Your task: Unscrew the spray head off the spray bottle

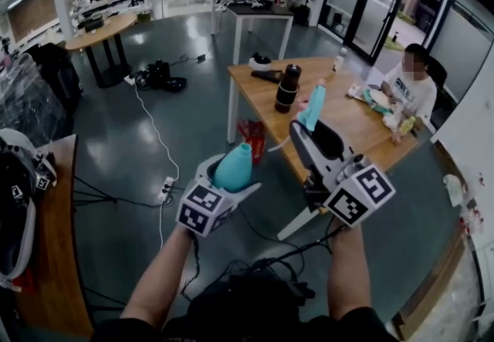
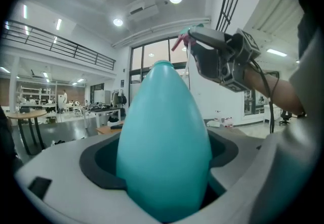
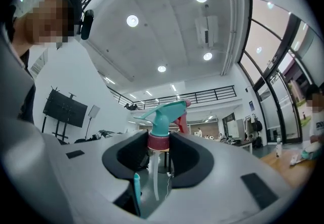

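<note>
The teal egg-shaped spray bottle (image 1: 233, 167) has no head on it, and my left gripper (image 1: 230, 181) is shut on its body. In the left gripper view the bottle (image 2: 164, 142) fills the space between the jaws, its bare neck at the top. The teal spray head (image 1: 312, 109) is apart from the bottle, with my right gripper (image 1: 309, 130) shut on it, up and to the right. In the right gripper view the spray head (image 3: 164, 116) stands upright, the pads grip its red collar (image 3: 158, 142), and its clear dip tube (image 3: 153, 177) hangs free below. Both are held in the air above the floor.
A wooden table (image 1: 340, 113) beyond the grippers carries a black cylinder (image 1: 288, 88) and small items; a person (image 1: 409, 86) sits at its right end. A wooden desk (image 1: 58, 271) is at the left. A power strip (image 1: 166, 187) and cables lie on the floor.
</note>
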{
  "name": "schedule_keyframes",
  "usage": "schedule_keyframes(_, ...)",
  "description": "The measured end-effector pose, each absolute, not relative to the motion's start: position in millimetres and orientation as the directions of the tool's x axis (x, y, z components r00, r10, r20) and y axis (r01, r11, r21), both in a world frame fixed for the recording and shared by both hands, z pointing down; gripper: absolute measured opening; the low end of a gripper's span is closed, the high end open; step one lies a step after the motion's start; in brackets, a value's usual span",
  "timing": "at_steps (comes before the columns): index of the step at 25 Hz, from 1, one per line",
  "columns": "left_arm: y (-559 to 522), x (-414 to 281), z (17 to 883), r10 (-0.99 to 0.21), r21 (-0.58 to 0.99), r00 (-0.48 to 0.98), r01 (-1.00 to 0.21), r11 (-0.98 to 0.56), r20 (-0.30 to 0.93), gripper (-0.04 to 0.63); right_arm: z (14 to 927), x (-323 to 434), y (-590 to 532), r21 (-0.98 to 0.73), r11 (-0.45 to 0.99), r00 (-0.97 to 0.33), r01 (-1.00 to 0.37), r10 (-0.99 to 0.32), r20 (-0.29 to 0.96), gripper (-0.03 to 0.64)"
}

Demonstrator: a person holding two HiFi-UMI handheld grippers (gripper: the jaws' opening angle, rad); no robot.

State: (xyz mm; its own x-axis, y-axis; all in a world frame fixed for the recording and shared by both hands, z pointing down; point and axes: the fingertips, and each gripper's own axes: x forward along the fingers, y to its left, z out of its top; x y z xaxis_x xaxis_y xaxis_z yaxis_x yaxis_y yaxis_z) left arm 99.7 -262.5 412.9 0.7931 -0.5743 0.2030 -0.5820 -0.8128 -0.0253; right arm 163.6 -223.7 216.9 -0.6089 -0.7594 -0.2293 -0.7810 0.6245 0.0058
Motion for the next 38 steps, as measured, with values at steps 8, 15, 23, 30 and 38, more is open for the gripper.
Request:
schedule_keyframes(8, -272.0, 85.4, 367.3, -0.618, -0.036, 0.777, -0.618, -0.785, 0.122, 0.445, 263.0, 155.9, -247.0, 0.040, 0.568, -0.566, -0.822, -0.808, -0.164, 0.138)
schedule_keyframes(15, -271.5, 84.0, 344.6, -0.628, -0.071, 0.774, -0.624, -0.778, 0.085, 0.446, 291.9, 150.8, -254.8, 0.017, 0.547, -0.544, -0.837, -0.827, -0.141, 0.138)
schedule_keyframes(23, -272.6, 81.9, 341.3, -0.629, -0.068, 0.773, -0.626, -0.777, 0.082, 0.446, 297.9, 148.8, -254.2, -0.002, 0.534, -0.530, -0.845, -0.838, -0.131, 0.137)
schedule_keyframes(30, -271.0, 85.0, 340.4, -0.616, -0.075, 0.784, -0.611, -0.788, 0.079, 0.446, 296.0, 149.7, -252.4, 0.013, 0.525, -0.522, -0.851, -0.843, -0.129, 0.137)
schedule_keyframes(38, -267.8, 86.9, 346.9, -0.606, -0.067, 0.791, -0.602, -0.796, 0.089, 0.446, 295.0, 148.3, -251.5, 0.021, 0.530, -0.528, -0.848, -0.838, -0.136, 0.137)
